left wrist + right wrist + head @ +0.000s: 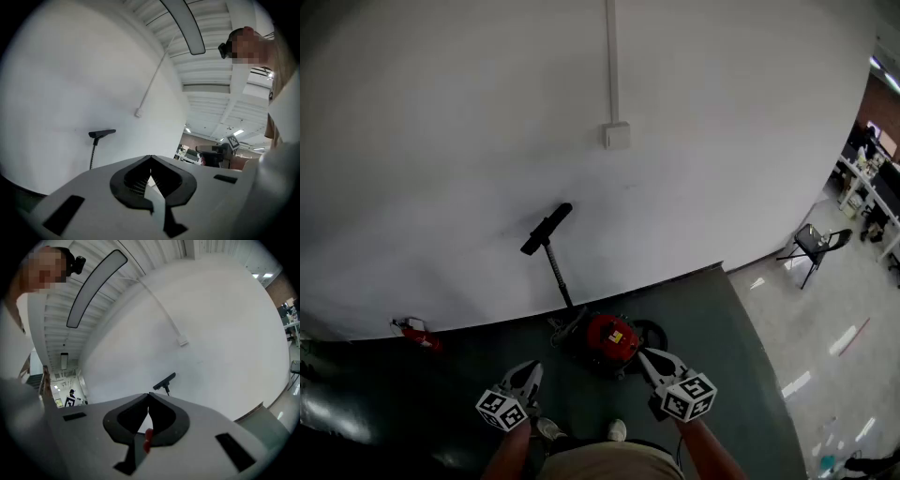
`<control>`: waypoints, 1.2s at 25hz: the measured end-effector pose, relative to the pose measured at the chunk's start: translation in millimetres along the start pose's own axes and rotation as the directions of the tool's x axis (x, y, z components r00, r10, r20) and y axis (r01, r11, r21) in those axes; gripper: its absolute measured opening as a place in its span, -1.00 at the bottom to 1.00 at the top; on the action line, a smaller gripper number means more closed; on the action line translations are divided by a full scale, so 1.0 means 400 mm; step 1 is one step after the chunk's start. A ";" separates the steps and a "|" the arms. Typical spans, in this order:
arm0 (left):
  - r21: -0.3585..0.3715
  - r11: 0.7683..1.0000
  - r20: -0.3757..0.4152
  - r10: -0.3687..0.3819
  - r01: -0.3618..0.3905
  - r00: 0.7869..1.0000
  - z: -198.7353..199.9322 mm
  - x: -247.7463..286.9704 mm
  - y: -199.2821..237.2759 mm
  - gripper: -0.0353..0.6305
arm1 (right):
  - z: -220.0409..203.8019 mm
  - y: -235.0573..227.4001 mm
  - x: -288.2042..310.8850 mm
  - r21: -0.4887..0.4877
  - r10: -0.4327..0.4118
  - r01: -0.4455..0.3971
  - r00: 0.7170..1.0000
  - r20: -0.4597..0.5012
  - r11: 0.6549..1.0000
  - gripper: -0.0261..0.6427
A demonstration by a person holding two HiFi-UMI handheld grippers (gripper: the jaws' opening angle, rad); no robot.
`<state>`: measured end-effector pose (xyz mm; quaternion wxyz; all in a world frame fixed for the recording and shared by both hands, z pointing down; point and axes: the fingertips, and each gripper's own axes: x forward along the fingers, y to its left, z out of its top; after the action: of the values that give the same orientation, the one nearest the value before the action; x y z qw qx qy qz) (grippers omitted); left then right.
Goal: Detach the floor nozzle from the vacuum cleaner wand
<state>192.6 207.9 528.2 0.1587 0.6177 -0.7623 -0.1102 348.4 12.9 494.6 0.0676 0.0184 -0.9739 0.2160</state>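
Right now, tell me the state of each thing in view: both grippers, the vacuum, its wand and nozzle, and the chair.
left gripper: shut, empty.
right gripper: shut, empty.
floor nozzle: attached to the wand's top end, raised in front of the wall.
wand: standing steeply up from the vacuum body.
vacuum body: resting on the dark mat.
folding chair: unfolded, standing.

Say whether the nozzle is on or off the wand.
On: the nozzle sits joined to the upper end of the wand.
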 end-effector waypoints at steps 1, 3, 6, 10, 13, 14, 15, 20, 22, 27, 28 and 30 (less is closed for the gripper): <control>0.001 1.000 0.001 0.001 -0.001 1.000 0.002 -0.002 -0.005 -0.88 | 0.001 0.001 -0.006 0.000 0.000 0.000 1.000 -0.001 1.000 -0.89; 0.001 1.000 0.004 0.001 -0.001 1.000 0.006 -0.004 -0.011 -0.88 | 0.002 0.004 -0.013 0.000 0.000 0.000 1.000 -0.003 1.000 -0.89; 0.000 1.000 0.007 0.001 -0.001 1.000 0.008 -0.005 -0.008 -0.88 | 0.000 0.002 -0.013 0.002 -0.002 0.002 1.000 -0.003 1.000 -0.89; 0.000 1.000 0.003 0.004 -0.004 1.000 0.006 -0.007 -0.003 -0.88 | -0.011 -0.002 -0.009 0.019 -0.001 0.001 1.000 -0.010 1.000 -0.89; -0.003 1.000 -0.003 0.003 -0.003 1.000 0.005 -0.010 -0.004 -0.88 | -0.017 0.018 -0.008 0.076 0.061 -0.060 0.998 -0.011 0.995 -0.88; -0.005 1.000 -0.004 0.001 -0.001 1.000 0.003 -0.012 -0.004 -0.88 | -0.018 0.026 -0.009 0.093 0.080 -0.079 0.997 -0.008 0.992 -0.88; -0.008 1.000 -0.004 -0.002 0.002 1.000 0.001 -0.013 -0.004 -0.88 | -0.020 0.031 -0.010 0.102 0.090 -0.089 0.996 -0.008 0.991 -0.88; -0.021 1.000 -0.005 -0.017 0.017 1.000 -0.009 -0.018 -0.006 -0.87 | -0.041 0.034 -0.020 0.105 0.087 -0.085 0.996 -0.018 0.991 -0.88; -0.025 1.000 -0.007 -0.019 0.019 1.000 -0.013 -0.023 -0.004 -0.87 | -0.052 0.034 -0.023 0.117 0.089 -0.086 0.996 -0.018 0.989 -0.88; -0.042 0.999 -0.009 -0.007 0.006 1.000 -0.031 -0.053 0.023 -0.87 | -0.094 0.027 -0.017 0.144 0.070 -0.065 0.997 -0.035 0.987 -0.88; -0.050 0.999 -0.009 -0.003 0.002 1.000 -0.034 -0.063 0.033 -0.87 | -0.101 0.028 -0.014 0.149 0.069 -0.062 0.997 -0.039 0.987 -0.88; -0.067 0.998 -0.008 0.007 -0.007 1.000 -0.037 -0.084 0.054 -0.87 | -0.113 0.035 -0.003 0.154 0.068 -0.060 0.996 -0.049 0.986 -0.88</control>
<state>185.0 245.6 546.3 0.1827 0.6098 -0.7597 -0.1329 354.3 44.7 529.0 0.0854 -0.0137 -0.9525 0.2921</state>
